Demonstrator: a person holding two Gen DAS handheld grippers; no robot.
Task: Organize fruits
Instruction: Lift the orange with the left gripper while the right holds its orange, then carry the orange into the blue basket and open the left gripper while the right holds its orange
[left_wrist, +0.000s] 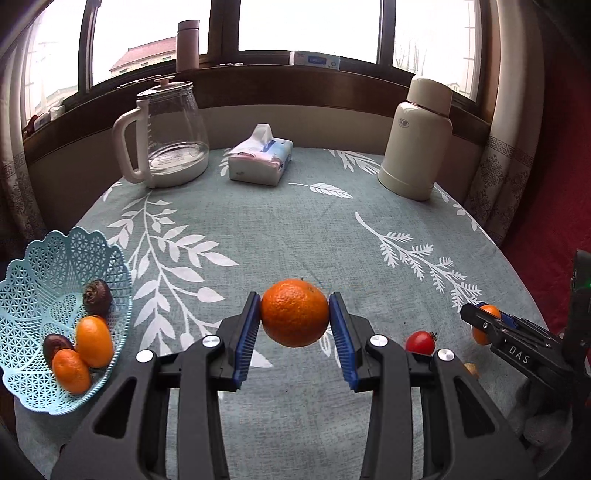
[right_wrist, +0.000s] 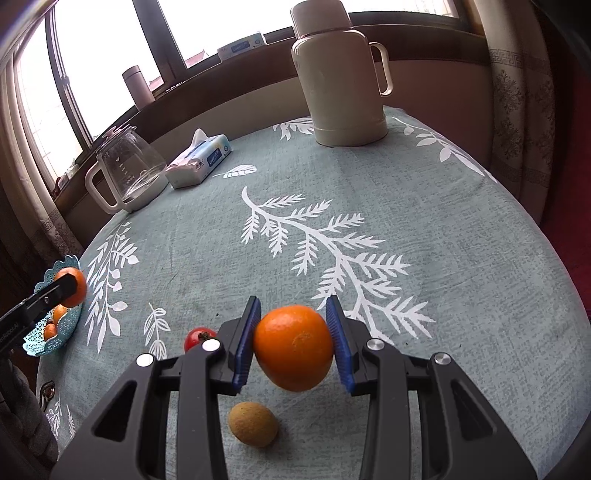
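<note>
My left gripper (left_wrist: 294, 314) is shut on an orange (left_wrist: 294, 312), held above the tablecloth to the right of the blue lattice basket (left_wrist: 26, 295). The basket holds two oranges (left_wrist: 94, 341) and two dark wrinkled fruits (left_wrist: 96, 295). My right gripper (right_wrist: 293, 341) is shut on another orange (right_wrist: 293, 347), also lifted off the cloth. A small red tomato (right_wrist: 197, 336) lies just left of it, and a tan oval fruit (right_wrist: 253, 424) lies below it on the cloth. In the left wrist view the right gripper (left_wrist: 491, 325) shows at the right edge.
At the back of the round table (left_wrist: 295, 240) stand a glass kettle (left_wrist: 166, 136), a tissue pack (left_wrist: 260, 158) and a cream thermos (left_wrist: 417, 140). A window sill with a bottle (left_wrist: 187, 44) runs behind. Dark red fabric lies beyond the right edge.
</note>
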